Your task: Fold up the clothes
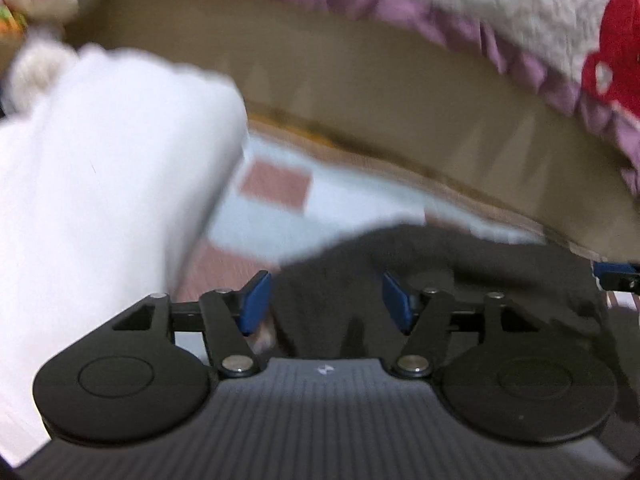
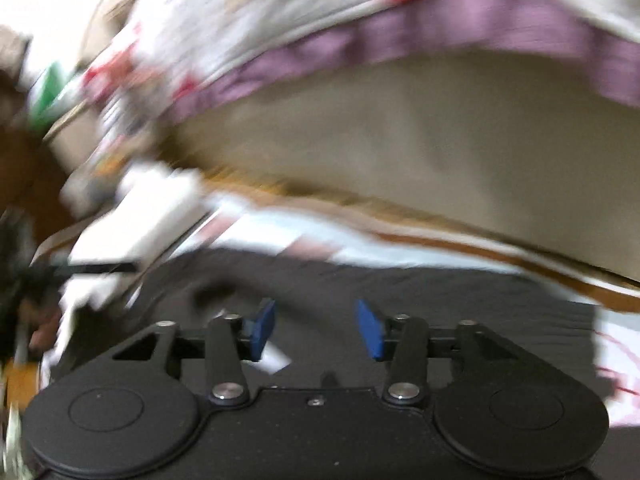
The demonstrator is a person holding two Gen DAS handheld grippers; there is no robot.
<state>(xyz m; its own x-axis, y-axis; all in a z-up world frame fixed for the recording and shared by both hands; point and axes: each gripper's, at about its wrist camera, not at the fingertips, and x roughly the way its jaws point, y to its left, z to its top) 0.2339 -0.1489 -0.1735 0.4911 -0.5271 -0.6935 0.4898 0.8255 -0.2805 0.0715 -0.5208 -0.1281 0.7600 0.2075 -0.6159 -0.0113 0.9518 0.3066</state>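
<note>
A dark grey garment lies spread on a floor mat of pale blue and pink squares. My left gripper hovers over its near edge. It is open, its blue pads well apart, with the cloth below them and not pinched. In the right wrist view the same dark garment lies flat across the mat. My right gripper is open just above it, and nothing is pressed between its pads. A small white label shows by its left pad. Both views are blurred.
A bulky white cloth fills the left of the left wrist view. A bed with a beige side, a purple frill and a white and red blanket runs behind the mat. Blurred white items lie at the left.
</note>
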